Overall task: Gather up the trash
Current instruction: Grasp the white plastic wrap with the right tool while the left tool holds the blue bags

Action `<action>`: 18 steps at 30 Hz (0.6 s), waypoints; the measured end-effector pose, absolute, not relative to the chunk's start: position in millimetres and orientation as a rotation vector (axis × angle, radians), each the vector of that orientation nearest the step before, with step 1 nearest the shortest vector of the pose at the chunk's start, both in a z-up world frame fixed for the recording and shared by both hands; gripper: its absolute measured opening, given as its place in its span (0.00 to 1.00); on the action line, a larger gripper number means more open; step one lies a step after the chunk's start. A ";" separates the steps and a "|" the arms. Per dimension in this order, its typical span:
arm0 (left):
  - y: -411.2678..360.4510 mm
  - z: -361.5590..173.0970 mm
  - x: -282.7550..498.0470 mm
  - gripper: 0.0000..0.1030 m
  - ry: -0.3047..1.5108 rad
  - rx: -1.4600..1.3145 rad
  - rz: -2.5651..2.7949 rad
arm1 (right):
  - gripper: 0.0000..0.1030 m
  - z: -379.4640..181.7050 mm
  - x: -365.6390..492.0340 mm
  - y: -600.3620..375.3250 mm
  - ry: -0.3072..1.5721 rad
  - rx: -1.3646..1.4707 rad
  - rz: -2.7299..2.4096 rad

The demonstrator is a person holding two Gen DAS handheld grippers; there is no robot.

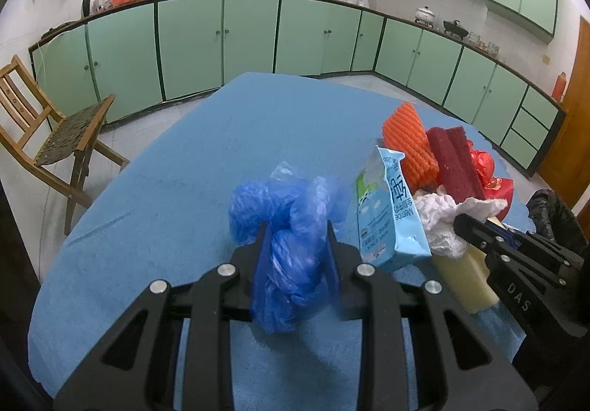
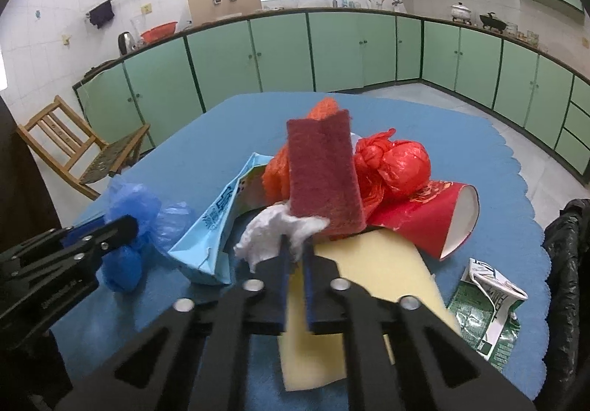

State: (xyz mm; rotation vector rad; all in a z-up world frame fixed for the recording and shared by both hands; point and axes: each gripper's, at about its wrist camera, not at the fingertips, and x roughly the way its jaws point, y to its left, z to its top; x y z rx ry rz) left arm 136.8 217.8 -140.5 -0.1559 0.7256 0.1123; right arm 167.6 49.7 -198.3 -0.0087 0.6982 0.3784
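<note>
My left gripper [image 1: 297,230] is shut on a crumpled blue plastic bag [image 1: 284,256], which bulges out past both fingers just above the blue tablecloth [image 1: 166,189]. In the right wrist view my right gripper [image 2: 296,245] is shut on a wad of white tissue [image 2: 265,232], pinched at the near edge of a trash pile. The pile holds a light-blue milk carton [image 2: 217,223], a maroon scouring pad [image 2: 324,171] standing upright, an orange net sponge [image 2: 276,171], a knotted red plastic bag [image 2: 394,160], a red paper cup [image 2: 424,223] on its side and a pale yellow sheet [image 2: 368,270].
A crumpled green packet [image 2: 483,307] lies near the table's right edge. A black trash bag [image 2: 568,263] hangs just beyond that edge. A wooden chair [image 1: 55,138] stands left of the table. Green cabinets [image 1: 258,42] line the far walls.
</note>
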 end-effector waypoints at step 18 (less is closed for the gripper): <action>207.1 -121.8 127.5 0.25 0.677 -0.149 0.087 | 0.03 -143.4 135.6 22.1 0.592 0.044 0.443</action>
